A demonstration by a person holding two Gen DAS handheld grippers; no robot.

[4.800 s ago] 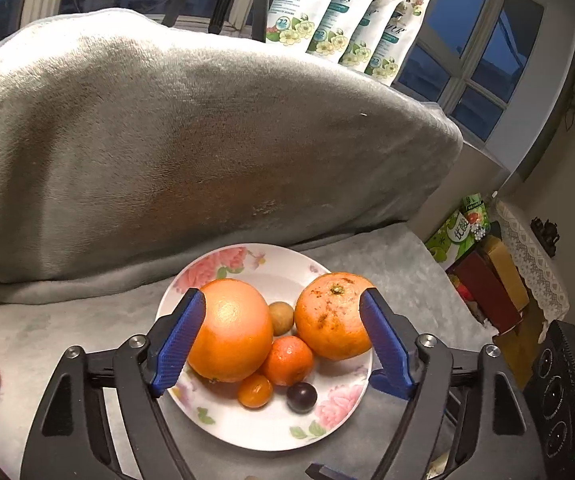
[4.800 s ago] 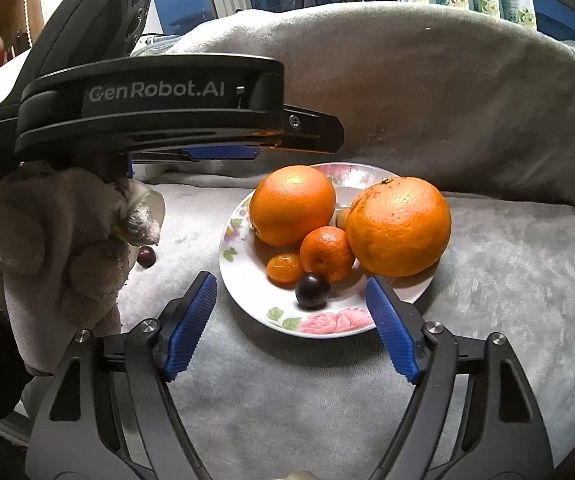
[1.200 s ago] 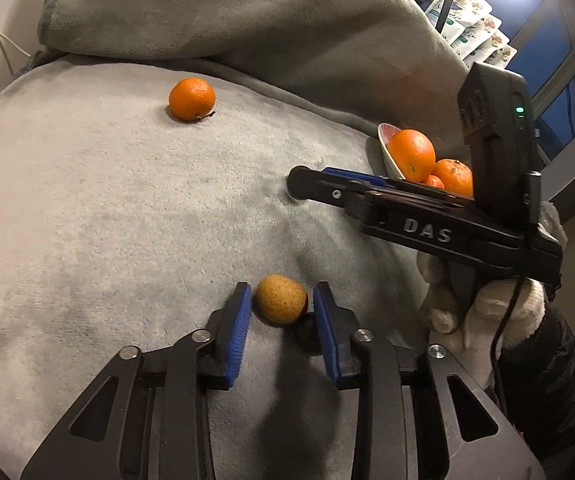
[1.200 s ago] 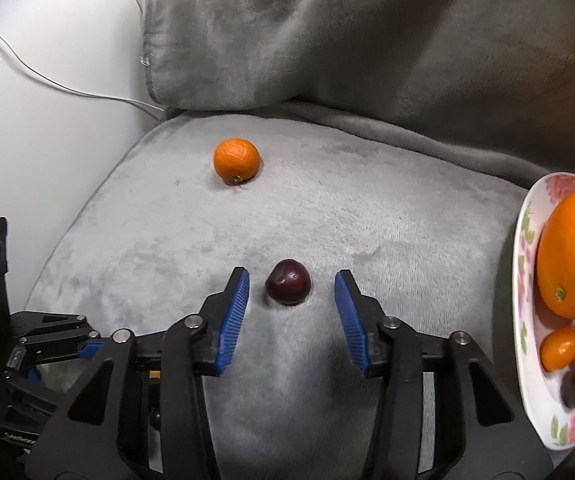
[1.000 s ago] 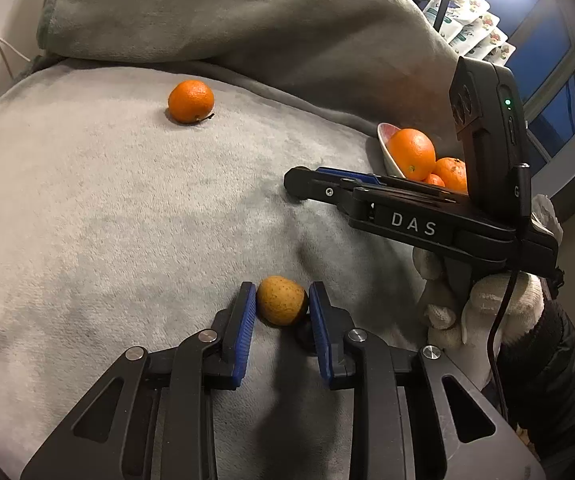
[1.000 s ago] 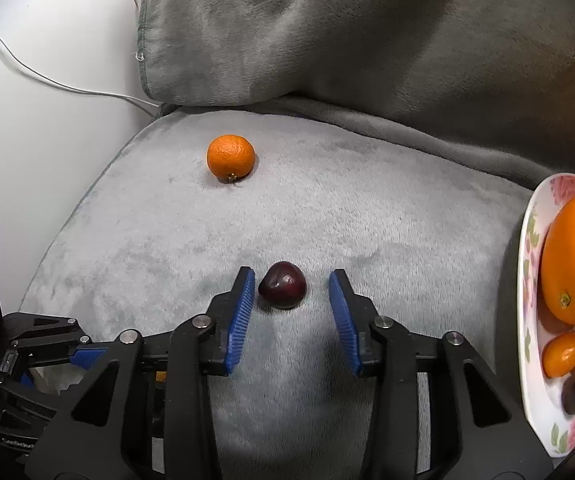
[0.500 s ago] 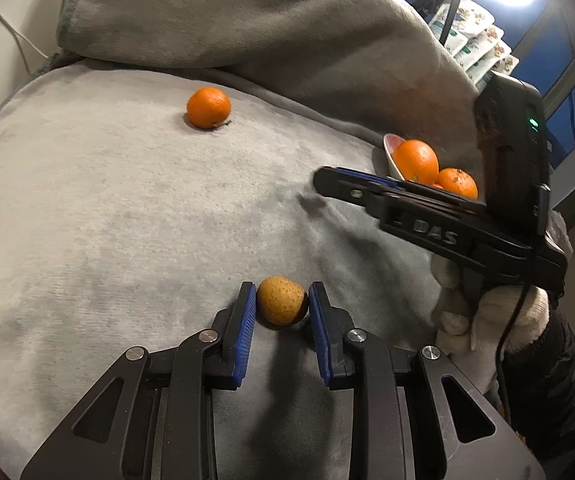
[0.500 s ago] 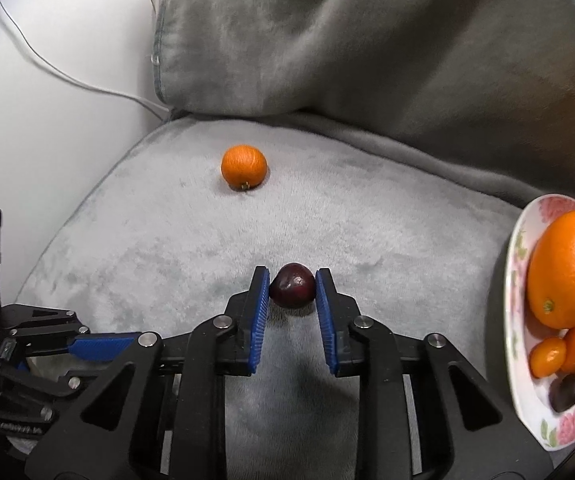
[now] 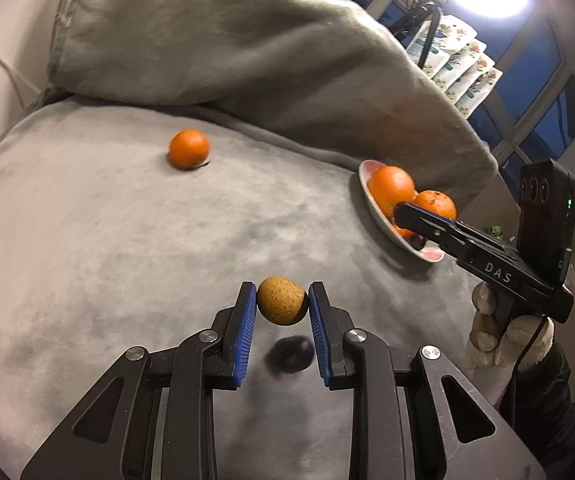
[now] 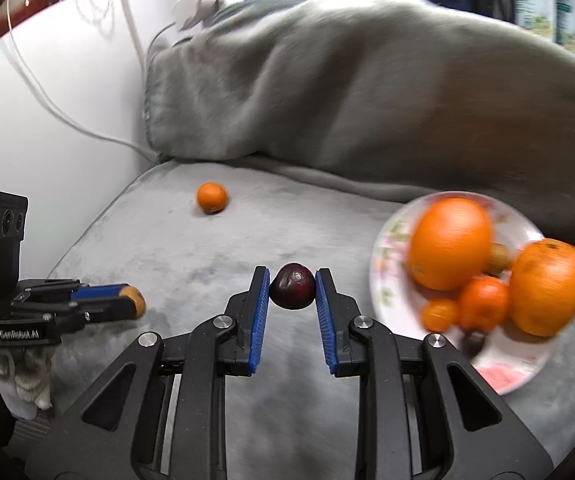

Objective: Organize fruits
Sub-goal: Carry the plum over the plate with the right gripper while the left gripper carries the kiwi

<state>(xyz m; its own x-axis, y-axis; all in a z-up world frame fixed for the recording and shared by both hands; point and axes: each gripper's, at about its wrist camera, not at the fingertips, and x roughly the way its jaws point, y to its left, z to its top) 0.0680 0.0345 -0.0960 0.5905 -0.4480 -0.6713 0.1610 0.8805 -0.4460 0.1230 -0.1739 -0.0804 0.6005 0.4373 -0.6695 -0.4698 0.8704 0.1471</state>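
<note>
Left gripper (image 9: 282, 307) clamps a speckled brown fruit (image 9: 282, 300) above the grey blanket (image 9: 107, 240), right gripper (image 10: 292, 288) clamps a dark plum (image 10: 292, 286); beyond, the fruit-laden plate (image 10: 385, 248), farther, a lone mandarin (image 10: 212, 197).

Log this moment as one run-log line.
left tongs: shut on brown fruit | right tongs: shut on dark cherry | loose mandarin | plate: fruit piled
</note>
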